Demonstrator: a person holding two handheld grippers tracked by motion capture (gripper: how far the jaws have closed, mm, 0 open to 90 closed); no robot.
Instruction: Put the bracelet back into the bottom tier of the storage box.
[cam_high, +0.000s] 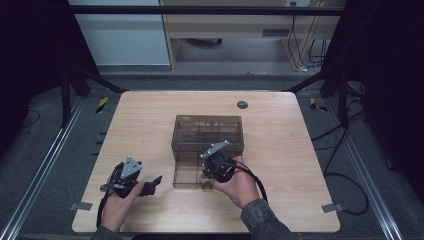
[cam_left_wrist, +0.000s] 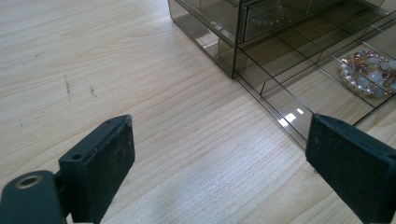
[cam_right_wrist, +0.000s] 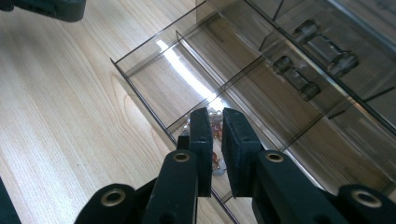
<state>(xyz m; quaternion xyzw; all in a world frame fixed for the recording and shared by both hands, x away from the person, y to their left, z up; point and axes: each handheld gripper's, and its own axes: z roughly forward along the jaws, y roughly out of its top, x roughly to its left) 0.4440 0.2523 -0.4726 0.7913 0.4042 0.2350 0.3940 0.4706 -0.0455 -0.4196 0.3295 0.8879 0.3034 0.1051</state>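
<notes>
Smoked clear drawer box (cam_high: 207, 136) standing mid-table on the pale wooden table (cam_high: 150, 125), its lowest drawer (cam_high: 192, 175) pulled out toward the person and split by thin partitions into compartments. Bead bracelet (cam_left_wrist: 369, 72) of pale and copper-coloured beads lying in one compartment of that open drawer, near its front wall; seen also in the right gripper view (cam_right_wrist: 212, 122) directly under the jaws. Right gripper (cam_right_wrist: 214, 140) held over the front right part of the drawer, jaws nearly pressed together with only a narrow slit between them, pointing down at the bracelet; beads visible in and around the slit, though whether the pads actually pinch them cannot be told. Same gripper in the high view (cam_high: 206, 176) in the right hand (cam_high: 239, 186), tilted down into the drawer. Left gripper (cam_left_wrist: 219, 154) spread wide, nothing between the jaws, hovering low over bare table just left of the drawer's corner; in the high view (cam_high: 156, 181) held in the left hand (cam_high: 120, 202), well apart from the box. Two clear knobs (cam_right_wrist: 299, 77) on closed drawer fronts farther up in the right gripper view. Small dark round grommet (cam_high: 242, 104) set in the table behind the box.
</notes>
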